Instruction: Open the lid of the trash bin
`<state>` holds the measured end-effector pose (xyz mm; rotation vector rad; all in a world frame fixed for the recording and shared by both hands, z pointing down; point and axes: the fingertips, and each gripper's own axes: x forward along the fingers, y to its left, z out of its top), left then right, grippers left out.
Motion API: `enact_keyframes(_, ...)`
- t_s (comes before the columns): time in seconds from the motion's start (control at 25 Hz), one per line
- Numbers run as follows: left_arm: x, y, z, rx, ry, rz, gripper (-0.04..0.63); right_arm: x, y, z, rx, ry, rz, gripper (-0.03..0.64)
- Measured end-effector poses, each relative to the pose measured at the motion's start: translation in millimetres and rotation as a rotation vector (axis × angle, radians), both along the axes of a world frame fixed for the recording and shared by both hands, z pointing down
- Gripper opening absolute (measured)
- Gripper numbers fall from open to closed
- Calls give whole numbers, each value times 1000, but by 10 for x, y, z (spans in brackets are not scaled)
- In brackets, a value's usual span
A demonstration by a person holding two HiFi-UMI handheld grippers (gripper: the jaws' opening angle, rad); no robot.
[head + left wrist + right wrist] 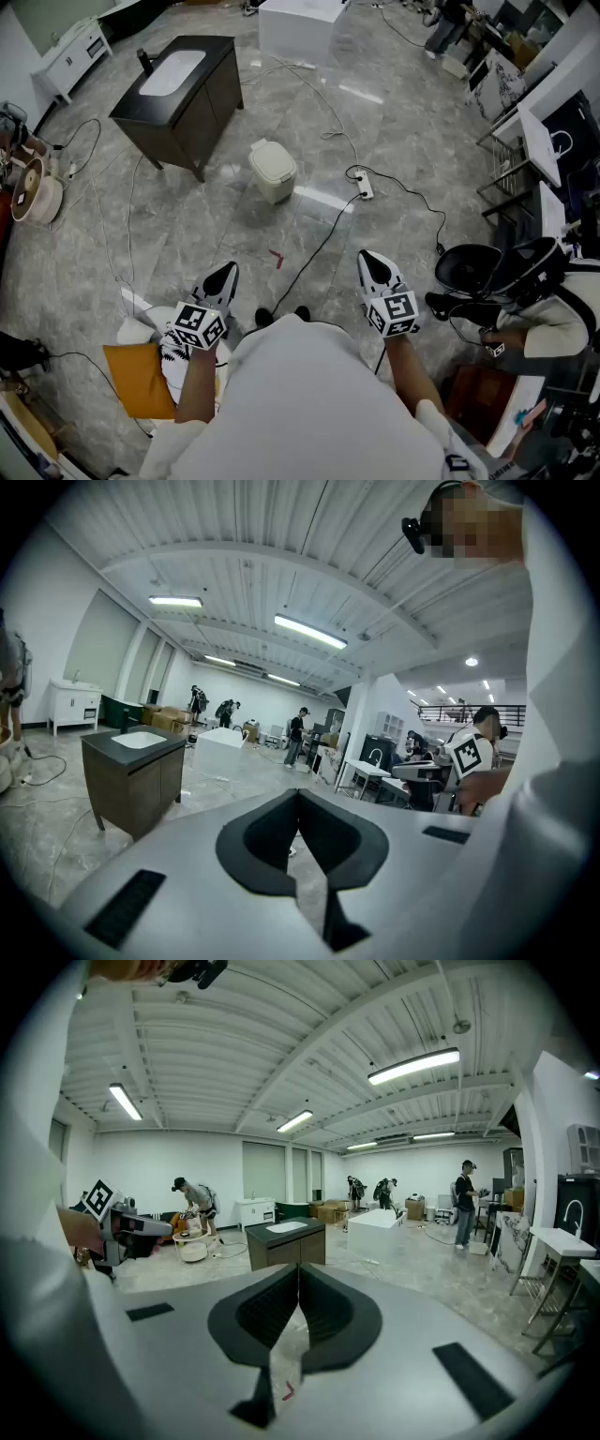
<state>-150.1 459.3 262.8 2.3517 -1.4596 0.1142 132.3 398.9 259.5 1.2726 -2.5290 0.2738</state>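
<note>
Empty grippers, bin well ahead.
The left gripper [225, 274] and right gripper [373, 260] have jaws pressed together on nothing; the trash bin [273, 169] (lid down) stands on the floor [403, 122] at twelve o'clock, well apart.

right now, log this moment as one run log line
phase: pre-approach | left gripper: shut, empty | right gripper: shut, empty | trash bin: closed, ahead of both, untouched
</note>
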Motion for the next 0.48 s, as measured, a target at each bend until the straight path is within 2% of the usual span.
enact_keyframes(0.48,109,-31,-7,3,-5,2,18,90,-50,-20,9,-3,-4,32)
